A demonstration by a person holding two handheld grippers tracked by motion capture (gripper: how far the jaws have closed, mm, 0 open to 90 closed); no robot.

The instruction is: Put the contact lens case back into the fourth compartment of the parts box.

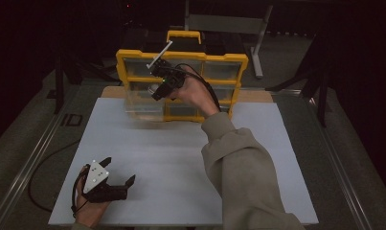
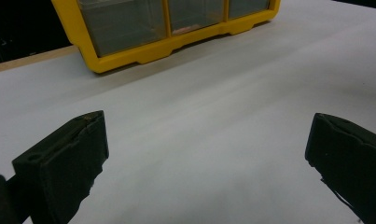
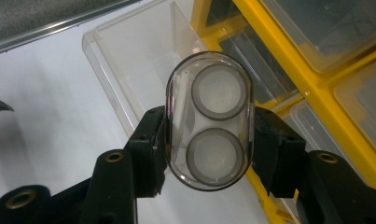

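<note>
White table (image 1: 181,163); right gripper (image 3: 209,140) clamps case (image 3: 209,119).

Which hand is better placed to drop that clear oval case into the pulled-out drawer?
Right. The right tool is shut on the clear oval case, directly over the pulled-out drawer beside the yellow organizer. The left tool sits open near the table's front edge, far away.

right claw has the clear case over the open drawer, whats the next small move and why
Probably lower the clear case into the pulled-out drawer and then open up. The right claw clamps the case above the drawer, which stands out from the yellow organizer.
</note>
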